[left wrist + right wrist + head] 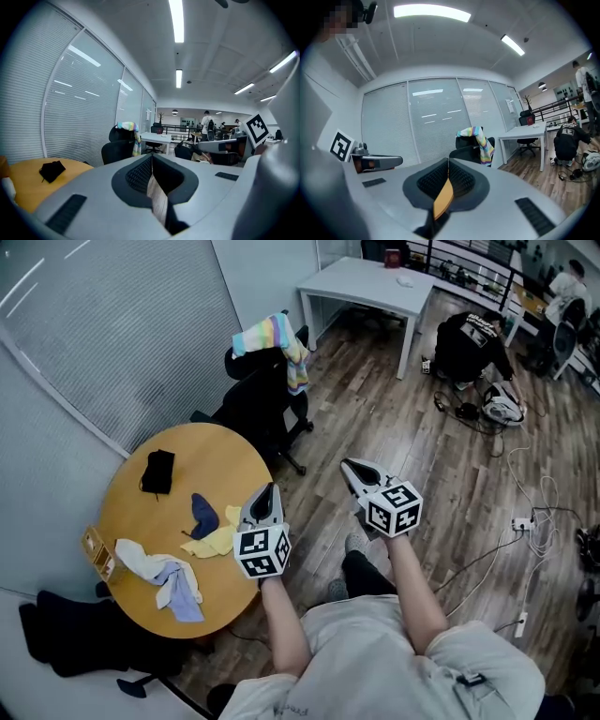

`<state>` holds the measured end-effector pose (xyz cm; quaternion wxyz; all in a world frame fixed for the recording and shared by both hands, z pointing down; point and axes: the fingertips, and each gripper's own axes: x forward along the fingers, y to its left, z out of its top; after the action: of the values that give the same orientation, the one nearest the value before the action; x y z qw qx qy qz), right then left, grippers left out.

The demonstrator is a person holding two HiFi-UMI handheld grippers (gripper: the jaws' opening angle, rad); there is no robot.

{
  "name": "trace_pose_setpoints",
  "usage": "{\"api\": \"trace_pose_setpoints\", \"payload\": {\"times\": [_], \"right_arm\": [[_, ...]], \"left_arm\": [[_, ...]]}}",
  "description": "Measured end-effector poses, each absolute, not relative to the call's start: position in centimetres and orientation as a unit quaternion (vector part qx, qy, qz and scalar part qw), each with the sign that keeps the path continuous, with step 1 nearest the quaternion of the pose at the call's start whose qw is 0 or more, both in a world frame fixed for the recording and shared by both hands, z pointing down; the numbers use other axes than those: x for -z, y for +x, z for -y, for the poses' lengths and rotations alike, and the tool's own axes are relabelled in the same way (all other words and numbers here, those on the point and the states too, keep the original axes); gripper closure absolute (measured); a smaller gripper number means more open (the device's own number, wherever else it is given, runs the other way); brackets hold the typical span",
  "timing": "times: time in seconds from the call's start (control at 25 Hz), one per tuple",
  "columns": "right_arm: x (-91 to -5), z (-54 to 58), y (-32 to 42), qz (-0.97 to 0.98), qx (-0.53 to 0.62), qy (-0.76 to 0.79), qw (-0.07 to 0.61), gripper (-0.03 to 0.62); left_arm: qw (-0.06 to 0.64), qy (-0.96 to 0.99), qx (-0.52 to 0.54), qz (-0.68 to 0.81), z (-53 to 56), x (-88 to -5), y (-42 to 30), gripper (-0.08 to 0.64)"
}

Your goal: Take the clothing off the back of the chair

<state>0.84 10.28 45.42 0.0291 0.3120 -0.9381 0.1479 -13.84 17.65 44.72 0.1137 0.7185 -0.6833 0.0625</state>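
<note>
A rainbow-striped piece of clothing [275, 341] hangs over the back of a black office chair [261, 407] beyond the round table. It also shows small and far off as the striped clothing [130, 131] in the left gripper view, and as the striped clothing [479, 142] in the right gripper view. My left gripper [269, 491] is held over the table's right edge, jaws shut and empty. My right gripper [352, 470] is over the wooden floor, also shut with nothing in it. Both point toward the chair and are well short of it.
The round wooden table [225, 451] carries a black cloth [157, 471], a blue and a yellow rag [208, 531], and a white-and-lilac cloth [164, 574]. A white desk [370, 287] stands behind the chair. A person in black [473, 343] crouches at the far right among cables.
</note>
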Motion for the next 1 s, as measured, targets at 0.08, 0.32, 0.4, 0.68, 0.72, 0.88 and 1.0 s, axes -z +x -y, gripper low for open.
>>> {"api": "trace_pose_setpoints", "payload": {"times": [0.08,0.32,0.4,0.68,0.72,0.88,1.0], "right_arm": [[-45.9,-9.9,0.8,0.938,-0.157,0.307,0.029,0.568],[-46.5,-7.8,-0.2,0.938,-0.168,0.301,0.032,0.568],[-46.4,-7.1,-0.7,0.939,-0.168,0.298,0.033,0.568],[-46.9,-3.4,-1.3,0.938,-0.172,0.297,0.039,0.566],[-46.9,-2.6,-1.4,0.938,-0.173,0.297,0.039,0.566],[-46.9,0.8,-2.3,0.938,-0.177,0.294,0.037,0.566],[-46.6,3.6,-3.4,0.94,-0.179,0.288,0.034,0.566]], "left_arm": [[0.114,0.714,-0.065,0.688,-17.4,-45.0,-14.2,0.532],[0.113,0.706,-0.066,0.696,-15.6,-44.9,-15.6,0.532],[0.113,0.704,-0.066,0.698,-14.8,-44.8,-16.0,0.532],[0.121,0.708,-0.074,0.691,-11.0,-45.4,-16.2,0.532],[0.121,0.709,-0.076,0.69,-10.2,-45.4,-16.2,0.532],[0.117,0.71,-0.082,0.689,-7.2,-45.2,-17.0,0.532],[0.113,0.705,-0.085,0.695,-4.7,-44.7,-18.1,0.532]]}}
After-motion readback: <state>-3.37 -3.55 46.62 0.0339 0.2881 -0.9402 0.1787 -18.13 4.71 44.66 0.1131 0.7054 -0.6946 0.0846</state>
